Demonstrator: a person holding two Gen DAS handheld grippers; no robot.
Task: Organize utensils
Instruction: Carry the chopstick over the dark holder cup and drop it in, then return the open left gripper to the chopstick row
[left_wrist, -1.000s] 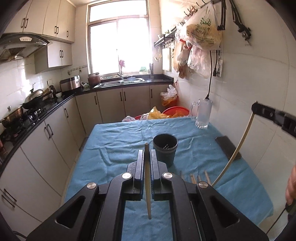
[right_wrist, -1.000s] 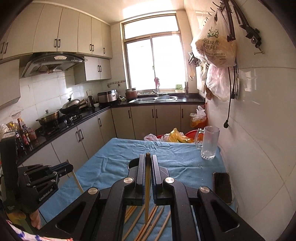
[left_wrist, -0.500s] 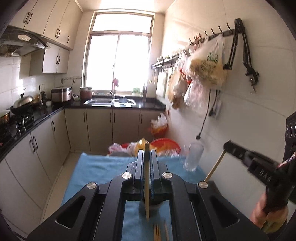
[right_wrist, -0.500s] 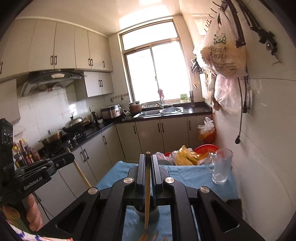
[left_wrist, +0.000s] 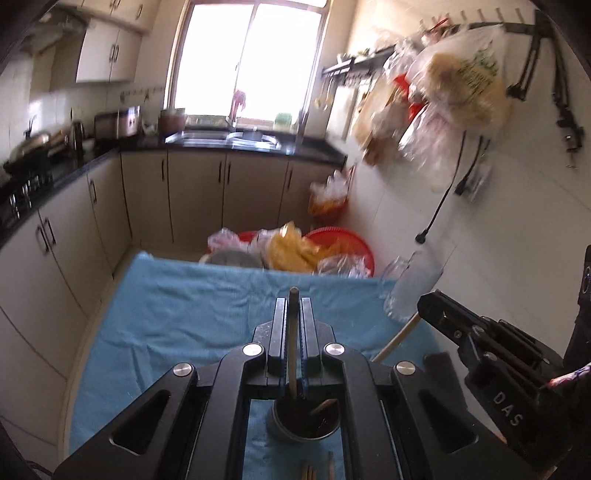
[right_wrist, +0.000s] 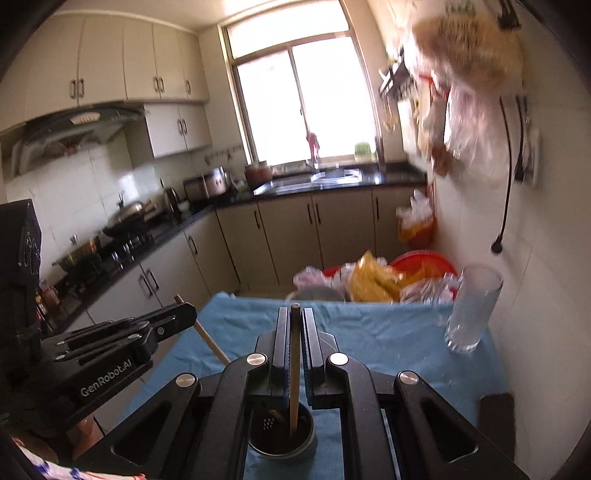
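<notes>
A black utensil cup (left_wrist: 306, 424) stands on the blue tablecloth (left_wrist: 177, 314), right under both grippers. My left gripper (left_wrist: 293, 306) is shut on a wooden chopstick (left_wrist: 293, 350) whose lower end hangs over the cup's mouth. My right gripper (right_wrist: 294, 314) is shut on another chopstick (right_wrist: 294, 369), and its tip dips into the cup (right_wrist: 282, 439). Each gripper appears in the other's view: the right gripper (left_wrist: 424, 306) on the right, the left gripper (right_wrist: 188, 312) on the left. The cup holds some sticks. Loose chopsticks (left_wrist: 317, 469) lie in front of it.
A clear glass mug (right_wrist: 472, 306) stands at the table's far right by the tiled wall. A dark phone (right_wrist: 496, 410) lies nearer on the right. Beyond the far edge are a red basin (left_wrist: 343, 240) and plastic bags. Cabinets and a stove line the left.
Both grippers have travelled forward over the table with their chopsticks. The cup, earlier ahead of the left fingers, now sits directly beneath both. The pile of loose chopsticks has dropped behind.
</notes>
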